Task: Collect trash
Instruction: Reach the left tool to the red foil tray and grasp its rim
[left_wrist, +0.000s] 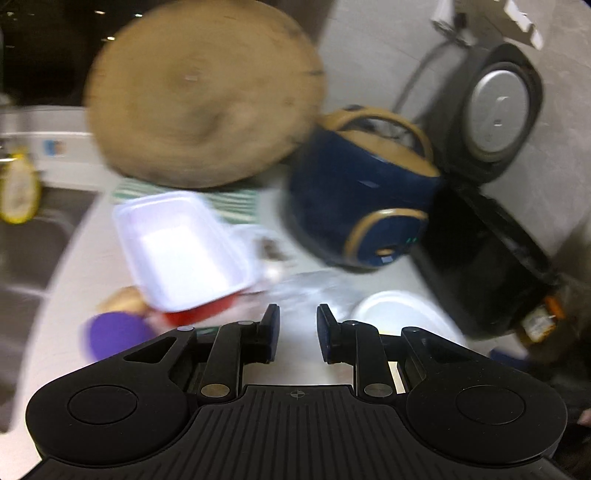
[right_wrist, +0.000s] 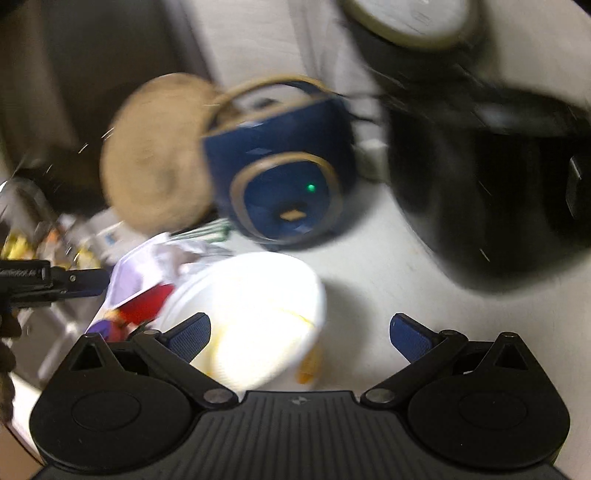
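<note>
Both views are motion-blurred. A white plastic tray lies on the pale counter over a red and purple wrapper, just ahead and left of my left gripper, which is open with a narrow gap and empty. A white disposable bowl with yellow stains sits right in front of my right gripper, which is wide open and empty; the bowl lies toward its left finger. The bowl also shows in the left wrist view. The wrapper pile and the left gripper show at left.
A round wooden board leans at the back. A blue and gold cooker and a black cooker with open lid stand at the right. A sink lies to the left. A striped cloth lies under the board.
</note>
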